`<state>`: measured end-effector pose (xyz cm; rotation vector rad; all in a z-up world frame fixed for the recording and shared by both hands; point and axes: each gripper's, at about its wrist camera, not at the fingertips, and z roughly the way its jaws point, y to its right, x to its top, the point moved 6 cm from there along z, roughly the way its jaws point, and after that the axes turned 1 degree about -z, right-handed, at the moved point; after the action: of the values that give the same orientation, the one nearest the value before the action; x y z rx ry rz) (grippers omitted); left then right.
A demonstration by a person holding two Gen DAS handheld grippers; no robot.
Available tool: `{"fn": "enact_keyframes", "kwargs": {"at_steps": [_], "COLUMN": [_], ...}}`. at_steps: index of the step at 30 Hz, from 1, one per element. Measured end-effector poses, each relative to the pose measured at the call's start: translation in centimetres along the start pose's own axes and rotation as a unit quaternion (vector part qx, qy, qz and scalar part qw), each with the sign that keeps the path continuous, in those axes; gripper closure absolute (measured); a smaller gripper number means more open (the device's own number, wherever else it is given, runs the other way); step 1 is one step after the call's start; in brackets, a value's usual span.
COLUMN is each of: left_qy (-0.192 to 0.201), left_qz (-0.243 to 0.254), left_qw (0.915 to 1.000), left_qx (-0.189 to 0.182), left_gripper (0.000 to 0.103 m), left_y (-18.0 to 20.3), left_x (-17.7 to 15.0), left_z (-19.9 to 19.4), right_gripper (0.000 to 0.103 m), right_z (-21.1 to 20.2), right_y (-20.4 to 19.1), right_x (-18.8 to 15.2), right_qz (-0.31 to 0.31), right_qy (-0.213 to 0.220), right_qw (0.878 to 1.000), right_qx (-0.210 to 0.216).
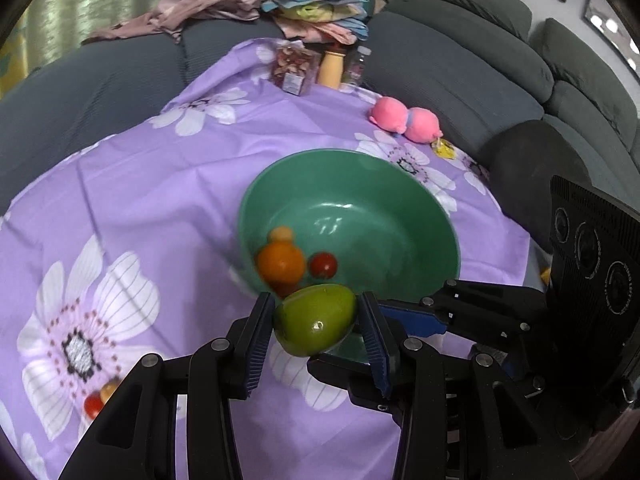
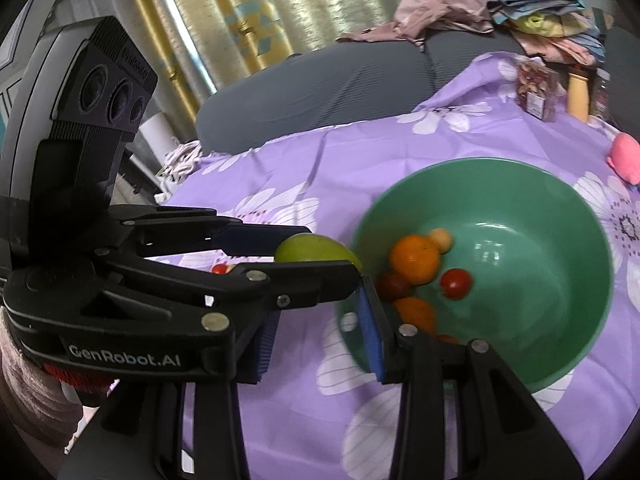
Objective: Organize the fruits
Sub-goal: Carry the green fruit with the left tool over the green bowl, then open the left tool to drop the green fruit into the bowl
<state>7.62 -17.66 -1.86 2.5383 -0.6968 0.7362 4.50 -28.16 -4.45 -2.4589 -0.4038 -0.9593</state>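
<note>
Left claw [image 1: 316,326] clamps a green mango [image 1: 316,324] between both blue pads, held just at the near rim of the green bowl [image 1: 420,208]. Right claw [image 2: 320,330] gapes wide with nothing between its pads, straddling the bowl's near wall, low over the purple-clothed surface [image 1: 160,200]. The bowl holds an orange [image 2: 414,258] and a tomato [image 2: 456,283]; fruit beneath is blurred and partly hidden.

Bowl [image 1: 416,200] mid-table w/ fruits [image 1: 281,265] inside; mango [image 1: 316,324] betw. left tool [image 1: 316,334] pads, just before rim.

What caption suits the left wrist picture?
Left tool grips a green mango beside a green bowl holding oranges and tomatoes.
</note>
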Motion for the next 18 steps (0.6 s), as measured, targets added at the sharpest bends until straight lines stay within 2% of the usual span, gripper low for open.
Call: {"fn": "enact_keyframes", "kwargs": {"at_steps": [9, 18], "left_qy": [-0.012, -0.026], "left_qz": [0.022, 0.025], "left_qw": [0.9996, 0.9993], "left_qx": [-0.01, -0.012], "left_gripper": [0.06, 0.06], "left_y": [1.5, 1.8], "left_x": [1.2, 1.6], "left_z": [2.2, 3.9], "right_gripper": [0.065, 0.066], "right_z": [-0.1, 0.2], "right_y": [3.0, 4.1], "right_x": [0.2, 0.0], "right_qz": [0.027, 0.039], "right_qy": [0.008, 0.002], "right_qw": [0.999, 0.999], "right_qx": [-0.015, -0.027]}}
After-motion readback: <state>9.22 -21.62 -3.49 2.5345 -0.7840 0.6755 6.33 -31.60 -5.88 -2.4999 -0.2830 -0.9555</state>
